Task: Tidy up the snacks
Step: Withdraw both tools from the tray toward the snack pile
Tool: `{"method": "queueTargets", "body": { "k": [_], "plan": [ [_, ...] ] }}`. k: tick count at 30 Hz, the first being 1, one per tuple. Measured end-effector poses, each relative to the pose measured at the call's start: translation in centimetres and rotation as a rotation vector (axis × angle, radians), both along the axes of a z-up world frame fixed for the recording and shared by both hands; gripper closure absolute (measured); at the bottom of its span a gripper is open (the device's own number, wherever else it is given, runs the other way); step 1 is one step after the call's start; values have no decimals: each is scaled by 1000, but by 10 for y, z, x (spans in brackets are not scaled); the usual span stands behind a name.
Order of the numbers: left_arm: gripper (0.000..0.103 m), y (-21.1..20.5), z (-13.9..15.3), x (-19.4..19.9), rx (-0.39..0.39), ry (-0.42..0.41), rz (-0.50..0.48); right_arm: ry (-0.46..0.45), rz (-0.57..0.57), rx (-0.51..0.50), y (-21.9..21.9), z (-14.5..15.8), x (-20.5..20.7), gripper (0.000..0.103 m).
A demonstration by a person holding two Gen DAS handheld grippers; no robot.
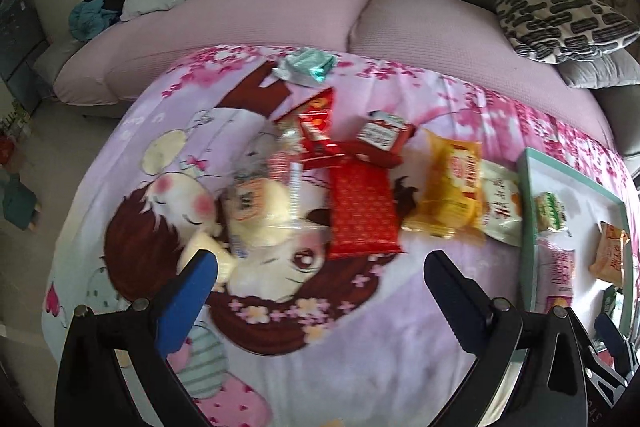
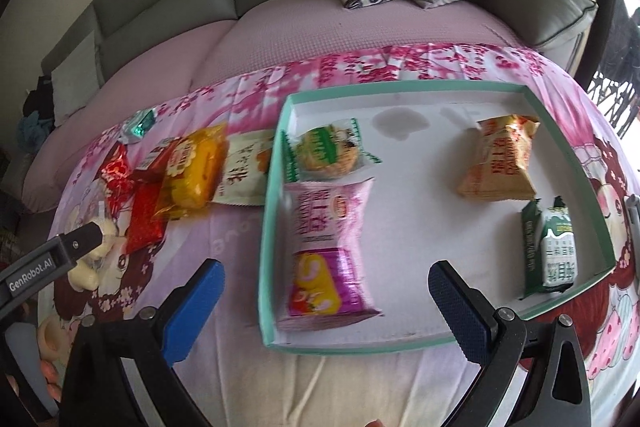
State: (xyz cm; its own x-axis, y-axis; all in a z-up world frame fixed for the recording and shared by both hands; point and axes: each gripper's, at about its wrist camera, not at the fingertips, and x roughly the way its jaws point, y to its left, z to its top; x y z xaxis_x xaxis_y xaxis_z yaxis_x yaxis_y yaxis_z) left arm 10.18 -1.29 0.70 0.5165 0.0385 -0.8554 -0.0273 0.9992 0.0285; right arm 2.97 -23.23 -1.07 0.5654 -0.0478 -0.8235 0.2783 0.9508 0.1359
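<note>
Left gripper [image 1: 320,267] fingers wide apart, empty, above red packet [image 1: 362,213] on pink cartoon sheet [image 1: 360,307]. Right gripper [image 2: 326,285] fingers also spread, holding nothing, hanging over pink packet [image 2: 330,251] lying flat inside green-rimmed tray [image 2: 269,227]. Orange bag [image 2: 500,159] and round green-wrapped cake [image 2: 326,149] farther inside tray.

Glossy plastic snack wrappers [image 1: 364,211], matt cardboard tray [image 2: 276,155], printed cloth sheet [image 1: 360,327], textured rubbery tongs pads [image 2: 460,311]

text: "GenRobot.AI" | on: left hand-held gripper [image 2: 86,239] | snack labels: unreadable
</note>
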Motion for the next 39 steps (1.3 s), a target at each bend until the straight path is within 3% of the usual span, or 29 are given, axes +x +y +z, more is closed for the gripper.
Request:
{"method": "queueTargets", "body": {
  "k": [12,26,31,34,39],
  "plan": [
    [0,48,-5,11,-49,29,58,22,93,2,52,-4,18,0],
    [0,72,-23,49,-153,110,43,74,135,51,65,-4,49,0],
    [0,76,-35,59,-161,149,46,132,127,99,59,-1,79,0],
    [0,78,-39,64,-172,167,50,171,164,62,64,6,102,0],
    [0,75,-46,71,-199,196,45,303,242,51,77,7,145,0]
  ]
}}
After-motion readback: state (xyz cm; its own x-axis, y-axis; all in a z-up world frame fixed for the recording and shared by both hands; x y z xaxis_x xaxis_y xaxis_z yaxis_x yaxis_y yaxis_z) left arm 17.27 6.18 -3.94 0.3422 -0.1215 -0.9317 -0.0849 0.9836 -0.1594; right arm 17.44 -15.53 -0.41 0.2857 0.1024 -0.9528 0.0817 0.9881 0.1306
